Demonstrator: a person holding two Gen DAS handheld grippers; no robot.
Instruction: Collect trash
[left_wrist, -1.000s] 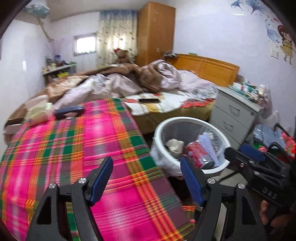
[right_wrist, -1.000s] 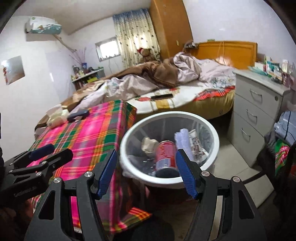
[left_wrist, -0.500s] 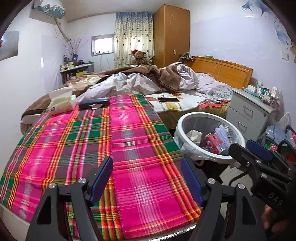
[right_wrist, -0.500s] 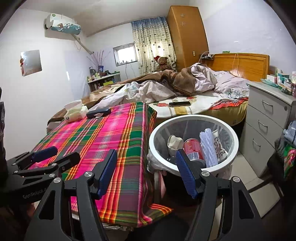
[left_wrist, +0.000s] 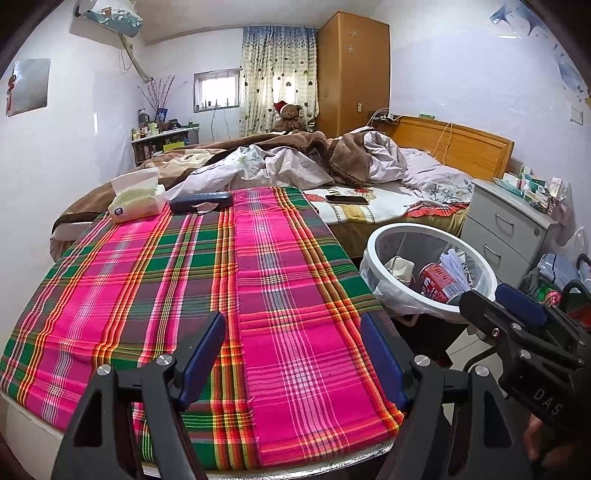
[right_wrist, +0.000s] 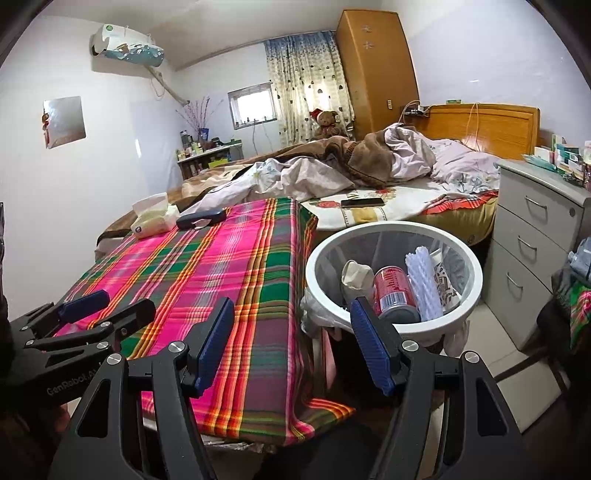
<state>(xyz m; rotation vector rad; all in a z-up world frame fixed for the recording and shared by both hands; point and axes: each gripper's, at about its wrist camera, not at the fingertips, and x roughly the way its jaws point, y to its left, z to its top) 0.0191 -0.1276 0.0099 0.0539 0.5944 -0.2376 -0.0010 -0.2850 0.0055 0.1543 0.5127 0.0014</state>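
Note:
A white round trash bin (left_wrist: 376, 243) (right_wrist: 476, 269) stands on the floor right of the plaid-covered table (left_wrist: 192, 280) (right_wrist: 207, 266). Inside it lie a red can (left_wrist: 437, 282) (right_wrist: 391, 291), crumpled paper (right_wrist: 354, 275) and a white ribbed plastic piece (right_wrist: 423, 284). My left gripper (left_wrist: 291, 354) is open and empty above the table's near edge. My right gripper (right_wrist: 291, 343) is open and empty, between the table's right edge and the bin. Each gripper also shows in the other's view, the right one (left_wrist: 517, 332) and the left one (right_wrist: 88, 314).
At the table's far end lie a tissue pack (left_wrist: 136, 197) (right_wrist: 153, 218) and a dark blue case (left_wrist: 201, 201) (right_wrist: 201, 218). Behind is an unmade bed (left_wrist: 295, 162) with a phone (left_wrist: 347, 199) on it. A grey drawer unit (right_wrist: 532, 258) stands right of the bin.
Both grippers pulled back and up from the bin and swung left, so the whole table now shows. Both stayed open and empty. The bin's contents have not moved.

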